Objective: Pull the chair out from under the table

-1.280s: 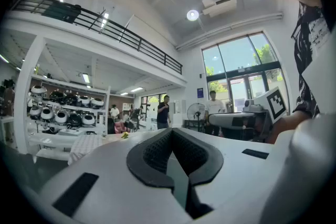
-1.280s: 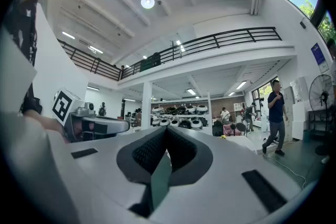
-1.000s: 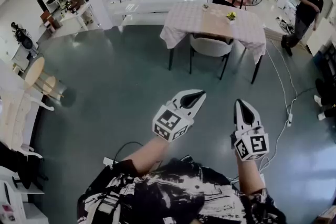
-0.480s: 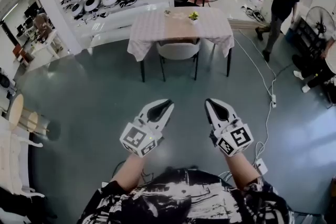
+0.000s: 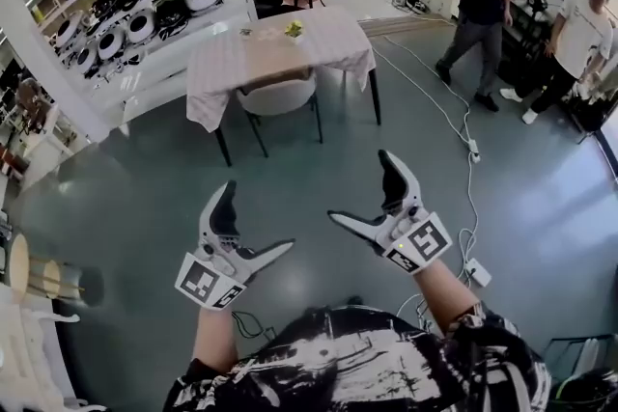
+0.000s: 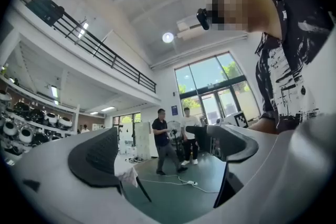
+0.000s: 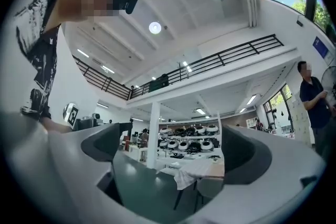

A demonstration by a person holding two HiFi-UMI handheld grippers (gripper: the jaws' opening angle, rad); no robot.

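The chair (image 5: pixel 279 97) sat tucked under the table (image 5: pixel 333 41), well apart from us. We judged it light and rigid, best taken by its backrest. Our left gripper (image 5: pixel 257 219) and right gripper (image 5: pixel 361 187) had just spread wide, empty.

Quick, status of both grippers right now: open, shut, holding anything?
Left gripper: open, jaws have just been opening wide, nothing between them.
Right gripper: open, jaws have just been opening wide, nothing between them.

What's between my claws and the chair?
Only bare floor, seen in the head view, up to the chair. The left claw and right claw have just opened, empty.
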